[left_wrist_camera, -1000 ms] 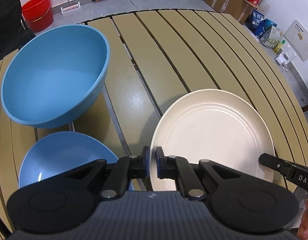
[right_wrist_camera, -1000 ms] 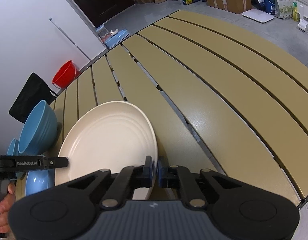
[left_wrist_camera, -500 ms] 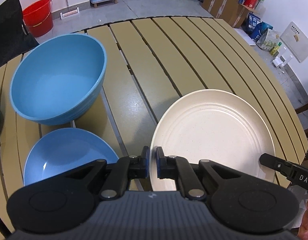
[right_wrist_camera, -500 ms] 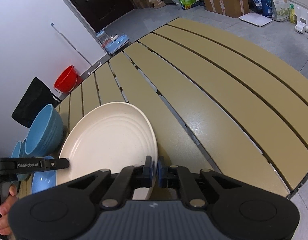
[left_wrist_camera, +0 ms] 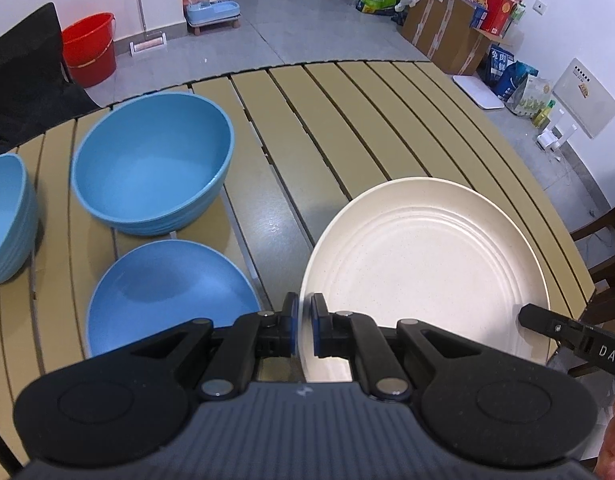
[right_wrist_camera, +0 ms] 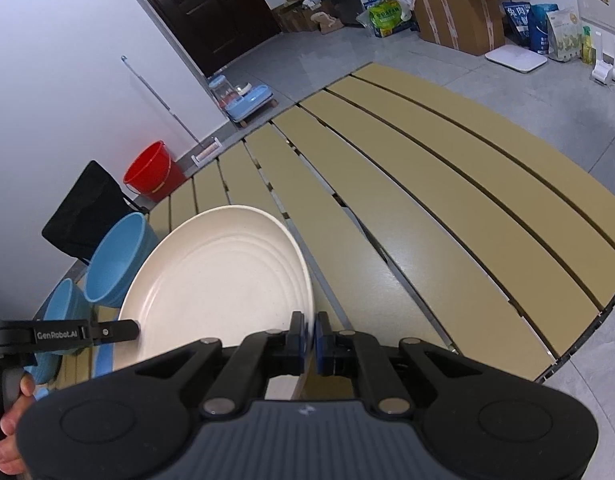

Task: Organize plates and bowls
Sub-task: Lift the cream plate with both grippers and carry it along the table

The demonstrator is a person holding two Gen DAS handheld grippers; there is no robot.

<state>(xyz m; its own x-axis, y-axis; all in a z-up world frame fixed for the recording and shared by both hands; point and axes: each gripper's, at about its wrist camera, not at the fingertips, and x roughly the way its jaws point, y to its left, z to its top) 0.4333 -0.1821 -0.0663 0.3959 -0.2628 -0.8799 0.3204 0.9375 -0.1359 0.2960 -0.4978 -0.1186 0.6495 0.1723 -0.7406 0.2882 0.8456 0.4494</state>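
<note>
We hold the cream plate [left_wrist_camera: 423,264] above the counter [left_wrist_camera: 339,132], left gripper [left_wrist_camera: 303,330] and right gripper [right_wrist_camera: 310,338] fingers pinched on opposite rims; uneven lifting could tip it onto the blue plate [left_wrist_camera: 163,292].

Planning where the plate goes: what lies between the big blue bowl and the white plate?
Bare table slats only, between the big blue bowl and the white plate; the left wrist view shows it.

Cream plate [left_wrist_camera: 423,264]: matt, faintly speckled, ridged in concentric rings. Blue bowls [left_wrist_camera: 151,164] smooth inside with soft sheen, ribbed outside. Table [left_wrist_camera: 347,120]: tan slats, semi-gloss; gripper bodies [left_wrist_camera: 303,420] matt black plastic, ribbed grey top.
</note>
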